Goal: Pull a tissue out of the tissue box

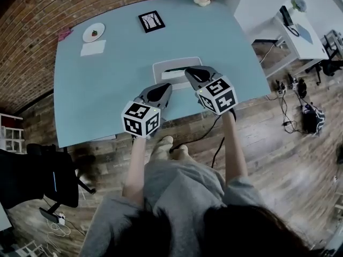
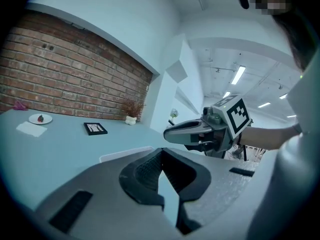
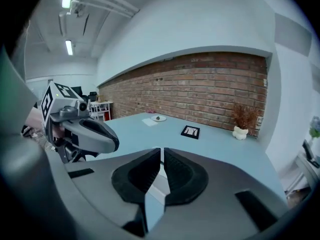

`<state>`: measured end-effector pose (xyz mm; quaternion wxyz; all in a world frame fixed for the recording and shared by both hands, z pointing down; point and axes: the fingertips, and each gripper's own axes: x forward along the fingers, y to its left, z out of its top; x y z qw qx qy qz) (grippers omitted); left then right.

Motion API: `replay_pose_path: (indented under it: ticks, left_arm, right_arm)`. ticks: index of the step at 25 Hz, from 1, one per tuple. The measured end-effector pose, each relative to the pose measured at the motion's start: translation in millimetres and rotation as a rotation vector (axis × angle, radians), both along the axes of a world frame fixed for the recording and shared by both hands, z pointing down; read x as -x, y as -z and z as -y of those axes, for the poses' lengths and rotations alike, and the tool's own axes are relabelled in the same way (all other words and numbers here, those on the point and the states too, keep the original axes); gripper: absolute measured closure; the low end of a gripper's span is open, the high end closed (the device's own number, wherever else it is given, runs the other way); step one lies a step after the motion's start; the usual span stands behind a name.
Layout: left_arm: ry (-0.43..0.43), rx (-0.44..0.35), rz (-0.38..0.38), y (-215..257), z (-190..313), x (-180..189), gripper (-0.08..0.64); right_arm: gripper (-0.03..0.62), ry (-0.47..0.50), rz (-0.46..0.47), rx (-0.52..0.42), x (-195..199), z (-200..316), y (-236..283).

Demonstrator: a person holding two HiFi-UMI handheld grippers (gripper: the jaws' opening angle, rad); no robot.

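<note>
Both closed and empty, the left tool (image 1: 162, 90) and right tool (image 1: 192, 73) hover by the box (image 1: 167, 67) on the desk (image 1: 102, 95); I'd steady it with the left, open the right and pinch lightly at the slot (image 1: 174, 69).

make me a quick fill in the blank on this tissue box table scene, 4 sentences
1. The tissue box lies on a light ____ table.
2. The right gripper has its jaws ____, with nothing between them.
3. The wall behind the table is bare ____.
4. In the head view, the small plate sits near the table's far ____ corner.

Missing words: blue; shut; brick; left
</note>
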<state>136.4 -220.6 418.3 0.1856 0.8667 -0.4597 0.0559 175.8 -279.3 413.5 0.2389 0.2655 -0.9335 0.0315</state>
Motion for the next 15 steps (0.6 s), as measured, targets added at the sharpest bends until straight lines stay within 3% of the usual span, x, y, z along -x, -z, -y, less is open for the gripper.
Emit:
replay_pose_path:
  ticks: [7,15]
  left_arm:
    - [-0.002,0.064,0.001,-24.4,11.0,1.8,0.557]
    - [0.006,0.102,-0.001,-39.8,14.0,5.7,0.557]
  right_arm:
    - [0.589,0.105,-0.185,0.017,3.1,12.0,-35.5]
    - [0.518,0.271,-0.382,-0.013,10.2,10.7,-61.7]
